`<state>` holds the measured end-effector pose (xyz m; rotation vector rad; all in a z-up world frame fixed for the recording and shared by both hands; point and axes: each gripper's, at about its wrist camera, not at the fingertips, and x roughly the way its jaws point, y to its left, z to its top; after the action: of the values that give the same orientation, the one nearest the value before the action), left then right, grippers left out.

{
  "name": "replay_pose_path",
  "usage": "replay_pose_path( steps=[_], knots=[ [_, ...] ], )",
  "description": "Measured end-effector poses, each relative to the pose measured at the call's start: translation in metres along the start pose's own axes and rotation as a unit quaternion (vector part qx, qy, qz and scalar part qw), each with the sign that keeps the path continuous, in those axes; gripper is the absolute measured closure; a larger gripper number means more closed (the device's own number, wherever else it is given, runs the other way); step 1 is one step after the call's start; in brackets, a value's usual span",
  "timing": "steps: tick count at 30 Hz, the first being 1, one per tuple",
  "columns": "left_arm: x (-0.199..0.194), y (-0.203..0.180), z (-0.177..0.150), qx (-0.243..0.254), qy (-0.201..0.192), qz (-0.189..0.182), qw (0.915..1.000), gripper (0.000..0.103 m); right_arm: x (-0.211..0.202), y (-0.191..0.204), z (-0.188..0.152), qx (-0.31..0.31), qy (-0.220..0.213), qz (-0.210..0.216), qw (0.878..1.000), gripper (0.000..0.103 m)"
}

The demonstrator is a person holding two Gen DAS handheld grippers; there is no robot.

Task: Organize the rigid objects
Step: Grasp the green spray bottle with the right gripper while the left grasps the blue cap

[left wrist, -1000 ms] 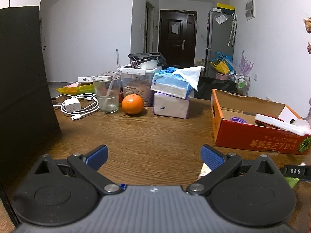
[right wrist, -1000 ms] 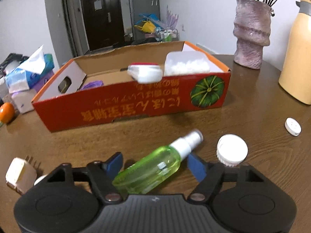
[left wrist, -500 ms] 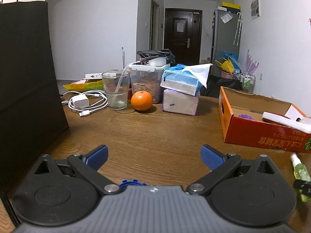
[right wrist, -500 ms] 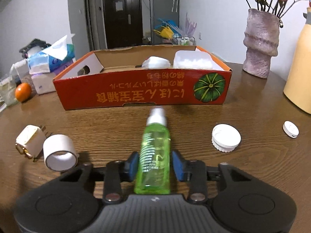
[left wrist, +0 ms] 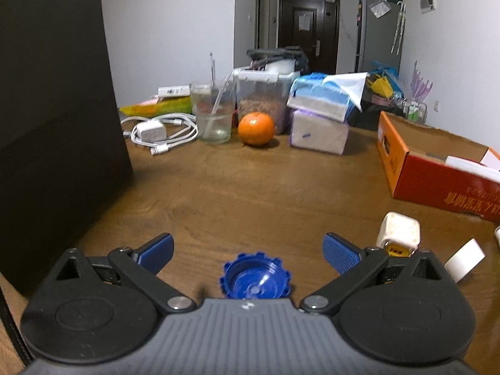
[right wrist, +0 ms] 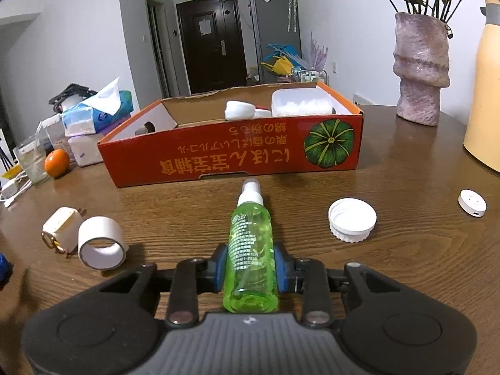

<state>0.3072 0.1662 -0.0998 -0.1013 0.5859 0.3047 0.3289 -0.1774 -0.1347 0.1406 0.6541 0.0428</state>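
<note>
My right gripper (right wrist: 250, 265) clamps the green spray bottle (right wrist: 250, 250); my left gripper (left wrist: 247, 248) gapes wide above a blue cap (left wrist: 256, 278).

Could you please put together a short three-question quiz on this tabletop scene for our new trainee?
1. True or false: the right hand-held gripper is shut on the green plastic spray bottle.
2. Which thing lies between the open fingers of the left hand-held gripper? A) the round orange fruit B) the blue ridged plastic cap C) the white tape roll
3. Fill in: the white ridged plastic lid lies on the brown wooden table, outside the red cardboard ____.

Key: 1 true; 2 B; 3 box.
</note>
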Motion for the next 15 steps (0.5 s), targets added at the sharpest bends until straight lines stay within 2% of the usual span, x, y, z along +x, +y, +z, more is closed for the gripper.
replay_pose_path(
  steps=[15],
  knots=[
    [0.018, 0.004, -0.016, 0.010, 0.051, 0.019, 0.9985, 0.000, -0.022, 0.000, 0.001, -0.010, -0.039, 0.026, 0.999, 0.073]
  ],
)
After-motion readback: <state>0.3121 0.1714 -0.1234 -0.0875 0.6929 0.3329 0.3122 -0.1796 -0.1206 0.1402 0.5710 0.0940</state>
